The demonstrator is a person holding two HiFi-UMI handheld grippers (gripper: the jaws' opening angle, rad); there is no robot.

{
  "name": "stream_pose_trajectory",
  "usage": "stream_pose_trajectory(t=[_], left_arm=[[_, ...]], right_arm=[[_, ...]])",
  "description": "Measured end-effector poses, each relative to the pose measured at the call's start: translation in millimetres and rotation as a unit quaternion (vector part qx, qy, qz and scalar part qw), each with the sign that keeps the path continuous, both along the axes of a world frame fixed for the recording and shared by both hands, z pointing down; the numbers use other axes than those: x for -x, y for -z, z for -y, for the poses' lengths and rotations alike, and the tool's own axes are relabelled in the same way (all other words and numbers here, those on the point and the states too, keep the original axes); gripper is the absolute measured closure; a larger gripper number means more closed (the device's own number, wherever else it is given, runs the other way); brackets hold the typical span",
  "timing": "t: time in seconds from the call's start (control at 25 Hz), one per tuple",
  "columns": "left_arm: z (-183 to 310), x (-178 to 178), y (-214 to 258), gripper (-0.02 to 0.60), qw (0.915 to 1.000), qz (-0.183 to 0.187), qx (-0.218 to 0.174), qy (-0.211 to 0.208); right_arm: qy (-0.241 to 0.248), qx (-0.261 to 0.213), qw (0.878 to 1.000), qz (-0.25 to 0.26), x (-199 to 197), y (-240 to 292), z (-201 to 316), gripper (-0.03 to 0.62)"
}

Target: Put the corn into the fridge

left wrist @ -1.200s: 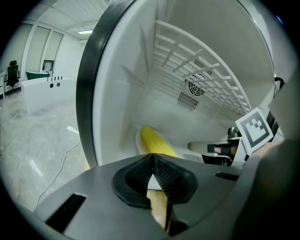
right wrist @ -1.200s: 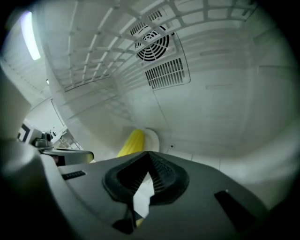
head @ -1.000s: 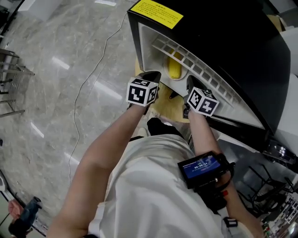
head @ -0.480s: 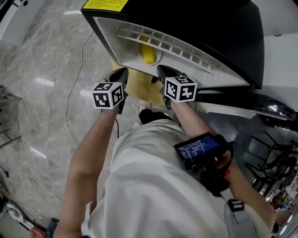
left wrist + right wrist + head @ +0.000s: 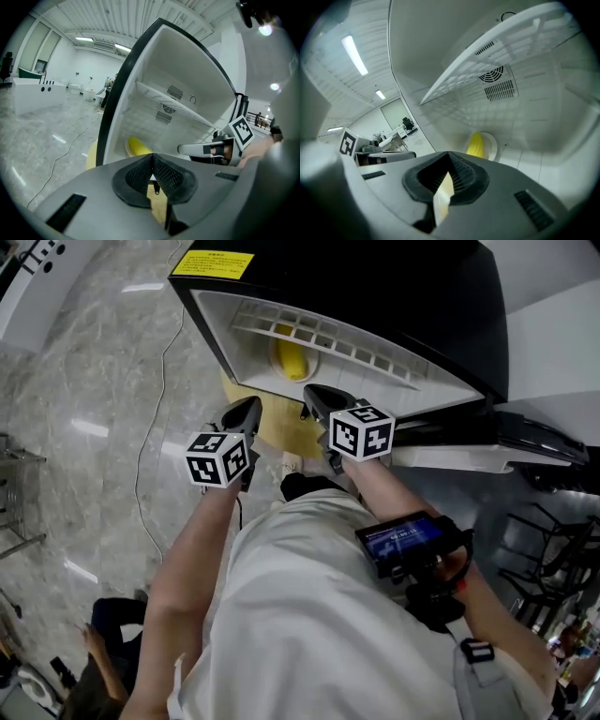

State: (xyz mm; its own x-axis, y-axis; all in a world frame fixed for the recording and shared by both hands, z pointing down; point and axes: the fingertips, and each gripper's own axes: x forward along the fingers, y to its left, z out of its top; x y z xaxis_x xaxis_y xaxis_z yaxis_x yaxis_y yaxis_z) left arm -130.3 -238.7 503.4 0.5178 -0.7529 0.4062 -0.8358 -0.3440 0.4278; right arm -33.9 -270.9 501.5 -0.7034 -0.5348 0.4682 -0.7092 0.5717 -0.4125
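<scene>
The yellow corn (image 5: 291,359) lies on a white plate (image 5: 491,139) on the floor of the open fridge (image 5: 375,287), under its wire shelf (image 5: 328,334). Both grippers hover side by side just outside the opening. My left gripper (image 5: 249,412) is shut with nothing between its pads, and its own view shows the corn (image 5: 137,146) ahead, inside the cabinet. My right gripper (image 5: 313,397) is shut and empty too. From it I look into the white interior at the corn (image 5: 476,144). Neither gripper touches the corn.
The fridge is black outside with a yellow label (image 5: 214,263) on top. A round yellow pad (image 5: 272,426) lies on the marble floor below the opening. A thin cable (image 5: 155,399) trails across the floor at the left. Another person (image 5: 103,657) crouches at the lower left.
Both grippers have drawn back from the fridge opening and risen a little, staying shut. The corn rests unmoved on its plate inside. A crouching person has come into view at the lower left.
</scene>
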Motion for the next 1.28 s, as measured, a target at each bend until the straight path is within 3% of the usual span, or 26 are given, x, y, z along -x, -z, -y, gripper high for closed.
stream_pose_trajectory(t=[0.28,0.56,0.76,1.28], left_arm=[[-27.4,-3.4,5.2,0.574,0.9997,-0.02,-0.011,0.002],[-59.3,-18.1,18.7,0.574,0.9992,-0.024,-0.023,-0.024],[-63.6,-8.1,34.2,0.574,0.9986,-0.015,-0.046,-0.02],[-95.4,-48.2,52.1,0.574,0.9966,-0.014,-0.063,-0.05]], right_arm=[[0.01,-0.025,0.999,0.037,1.6,21.9,-14.4,0.586],[0.005,-0.038,0.998,0.057,-16.2,37.8,-42.5,0.586],[0.023,-0.056,0.996,0.067,-5.5,49.1,-50.6,0.586],[0.031,-0.064,0.994,0.083,-31.8,66.1,-101.9,0.586]])
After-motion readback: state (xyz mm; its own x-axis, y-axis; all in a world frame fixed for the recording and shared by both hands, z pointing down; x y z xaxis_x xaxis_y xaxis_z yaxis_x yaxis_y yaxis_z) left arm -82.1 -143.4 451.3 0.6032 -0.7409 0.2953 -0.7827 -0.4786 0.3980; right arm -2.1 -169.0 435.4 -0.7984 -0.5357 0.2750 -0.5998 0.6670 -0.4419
